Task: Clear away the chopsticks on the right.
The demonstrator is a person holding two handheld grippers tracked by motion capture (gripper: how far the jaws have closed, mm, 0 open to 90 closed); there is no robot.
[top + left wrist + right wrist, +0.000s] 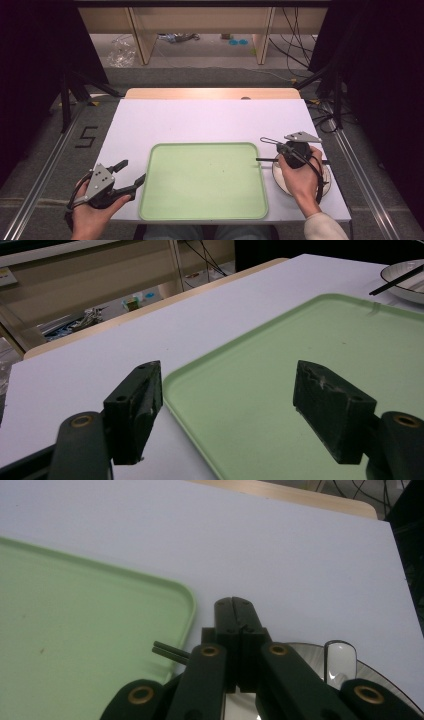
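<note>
Chopsticks [266,160] clamped in right gripper [280,152], black pair lying level, tips poking left over tray [202,147] rim. Right gripper view: jaws pressed together, two dark stick ends [170,652] jutting out sideways just beside the tray corner [187,600]. Held above a white plate [326,181] sitting on table [200,120] to the right of the tray; plate rim [372,672] seen below the jaws, with a shiny spoon-like piece [341,662] lying on it, exact kind hard to tell. Right hand [300,180] wrapped round the gripper body, grey three-cornered plate on top.

Left gripper [134,175] at the near-left corner of the table, jaws spread wide apart, nothing between them. Left gripper view: one jaw over bare white table, the other over the green tray, tray edge [172,382] running between. Far off in that view, plate [405,285] with chopsticks [395,280] slanting across its rim. Left hand [92,212] gripping from below.

Tray pale green, rounded corners, bare inside apart from small specks, centred near the person's edge of the table.
</note>
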